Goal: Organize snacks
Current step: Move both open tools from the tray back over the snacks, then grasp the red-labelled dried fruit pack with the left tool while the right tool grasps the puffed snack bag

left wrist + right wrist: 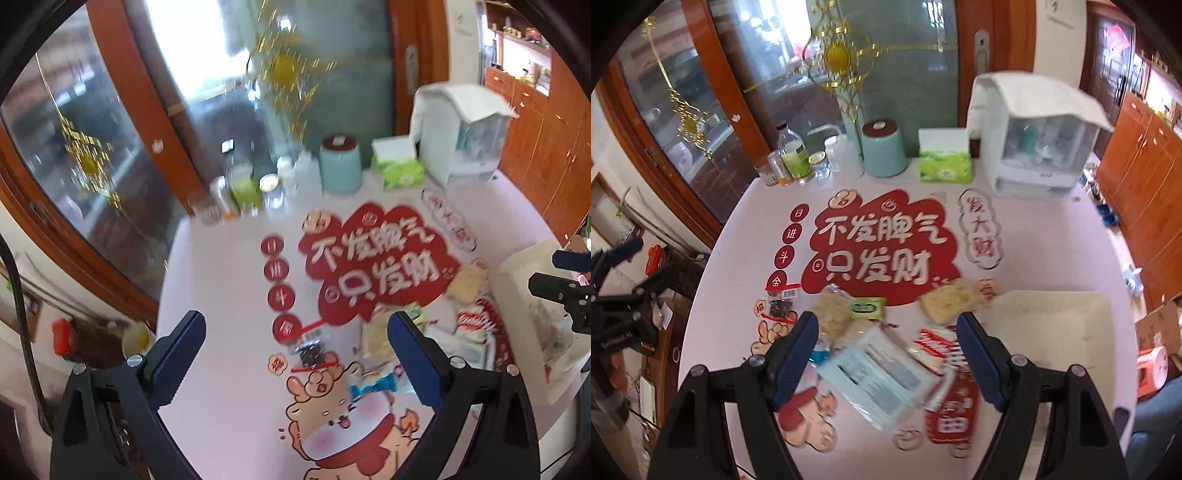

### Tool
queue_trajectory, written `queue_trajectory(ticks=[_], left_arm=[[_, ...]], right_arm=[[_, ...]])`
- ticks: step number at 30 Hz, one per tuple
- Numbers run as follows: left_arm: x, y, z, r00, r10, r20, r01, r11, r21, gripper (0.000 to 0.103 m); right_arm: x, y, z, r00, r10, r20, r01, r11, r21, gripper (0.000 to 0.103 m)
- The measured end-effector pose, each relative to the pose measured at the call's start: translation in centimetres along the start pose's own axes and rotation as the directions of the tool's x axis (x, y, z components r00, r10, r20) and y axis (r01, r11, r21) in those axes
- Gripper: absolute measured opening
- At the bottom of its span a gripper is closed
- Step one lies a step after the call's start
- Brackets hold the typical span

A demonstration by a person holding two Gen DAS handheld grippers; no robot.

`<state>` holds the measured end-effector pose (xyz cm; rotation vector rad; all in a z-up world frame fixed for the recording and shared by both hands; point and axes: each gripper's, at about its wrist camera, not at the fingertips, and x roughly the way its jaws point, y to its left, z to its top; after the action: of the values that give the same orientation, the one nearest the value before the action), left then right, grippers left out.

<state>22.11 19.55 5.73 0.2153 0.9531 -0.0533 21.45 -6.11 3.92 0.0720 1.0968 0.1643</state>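
Several snack packets lie in a loose heap on the pink printed table (1052,251). In the right wrist view a flat light-blue packet (879,373) lies under my right gripper (888,350), whose jaws stand wide open and apart from it. Around it are a red-white packet (932,343), two pale noodle packets (831,314) (949,299), a small green packet (866,306) and a dark packet (779,306). A shallow white tray (1052,325) sits to the right. My left gripper (299,354) hovers open over the dark packet (310,350), holding nothing.
Along the back stand bottles and jars (794,158), a teal canister (882,151), a green tissue box (943,158) and a white cloth-covered dispenser (1034,147). A glass door is behind them. Wooden cabinets (1137,177) line the right. The table edge curves off at left.
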Motion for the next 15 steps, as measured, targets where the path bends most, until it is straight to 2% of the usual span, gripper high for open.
queue_trajectory(ticks=[7, 11, 15], left_arm=[[10.0, 2.9, -2.7, 0.990, -0.070, -0.124, 0.059, 0.994, -0.087, 0.099], [15.8, 3.0, -5.6, 0.981, -0.071, -0.183, 0.040, 0.986, -0.165, 0.098], [20.2, 1.9, -7.7, 0.964, -0.099, -0.248, 0.045, 0.976, -0.215, 0.098]], right_arm=[[8.4, 3.4, -0.8, 0.993, -0.023, -0.114, 0.031, 0.997, 0.068, 0.078], [13.5, 5.0, -1.4, 0.980, -0.008, -0.197, 0.033, 0.991, 0.126, 0.078], [17.4, 6.3, -1.5, 0.972, -0.027, -0.232, 0.062, 0.988, 0.144, 0.078]])
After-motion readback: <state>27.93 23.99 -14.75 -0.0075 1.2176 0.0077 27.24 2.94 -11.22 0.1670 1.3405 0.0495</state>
